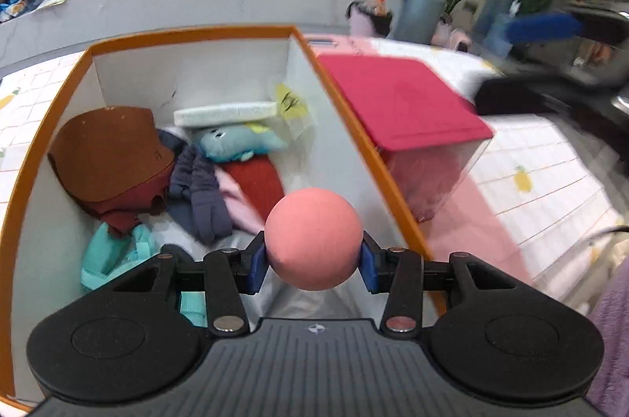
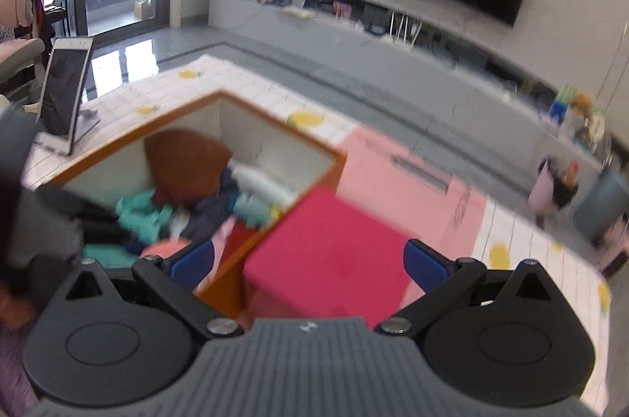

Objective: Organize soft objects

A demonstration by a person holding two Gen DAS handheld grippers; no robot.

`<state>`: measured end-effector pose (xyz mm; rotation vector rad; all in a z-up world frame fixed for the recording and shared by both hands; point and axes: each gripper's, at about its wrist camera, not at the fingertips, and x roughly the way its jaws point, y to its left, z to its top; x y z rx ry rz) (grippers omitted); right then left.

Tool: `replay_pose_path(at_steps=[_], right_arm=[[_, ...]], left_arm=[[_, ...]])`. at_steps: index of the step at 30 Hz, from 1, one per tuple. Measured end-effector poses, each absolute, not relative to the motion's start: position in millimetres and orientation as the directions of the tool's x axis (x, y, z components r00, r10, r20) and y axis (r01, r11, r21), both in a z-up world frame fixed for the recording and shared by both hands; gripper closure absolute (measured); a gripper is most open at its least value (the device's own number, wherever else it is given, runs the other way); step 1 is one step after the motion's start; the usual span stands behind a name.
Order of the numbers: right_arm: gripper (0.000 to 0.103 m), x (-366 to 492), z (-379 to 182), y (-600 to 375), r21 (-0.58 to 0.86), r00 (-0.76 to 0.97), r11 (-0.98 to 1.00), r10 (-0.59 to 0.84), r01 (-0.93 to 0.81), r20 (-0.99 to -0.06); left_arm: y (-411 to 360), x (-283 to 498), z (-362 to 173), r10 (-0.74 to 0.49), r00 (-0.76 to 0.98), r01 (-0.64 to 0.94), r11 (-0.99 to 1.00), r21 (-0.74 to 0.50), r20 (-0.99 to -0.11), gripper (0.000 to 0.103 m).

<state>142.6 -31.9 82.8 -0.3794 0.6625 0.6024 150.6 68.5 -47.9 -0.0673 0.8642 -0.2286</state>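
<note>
My left gripper (image 1: pixel 313 261) is shut on a pink foam ball (image 1: pixel 313 238) and holds it above the near right part of an orange-rimmed white box (image 1: pixel 196 33). The box holds a brown hat (image 1: pixel 106 153), dark gloves (image 1: pixel 200 189), a light blue plush toy (image 1: pixel 240 141), a white pad (image 1: pixel 226 113), a red cloth (image 1: pixel 255 181) and a teal cloth (image 1: pixel 114 251). My right gripper (image 2: pixel 308 261) is open and empty, above a box with a magenta lid (image 2: pixel 330 251) beside the orange box (image 2: pixel 275 120). The pink ball (image 2: pixel 161 250) shows blurred in the right wrist view.
The magenta-lidded clear box (image 1: pixel 409 98) stands right of the orange box on a tiled play mat (image 1: pixel 550 181) with a pink patch. A tablet on a stand (image 2: pixel 65 88) stands at the mat's left edge. A TV bench (image 2: pixel 393 35) runs behind.
</note>
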Motion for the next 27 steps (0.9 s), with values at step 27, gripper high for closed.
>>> replay_pose_path(at_steps=[27], right_arm=[[0.003,64.6,70.5,-97.9,-0.130,0.721,0.865,0.311,-0.484,-0.619]], left_arm=[[11.9,96.5,14.8,0.143,0.819,0.031,0.956,0.292,-0.555,0.017]])
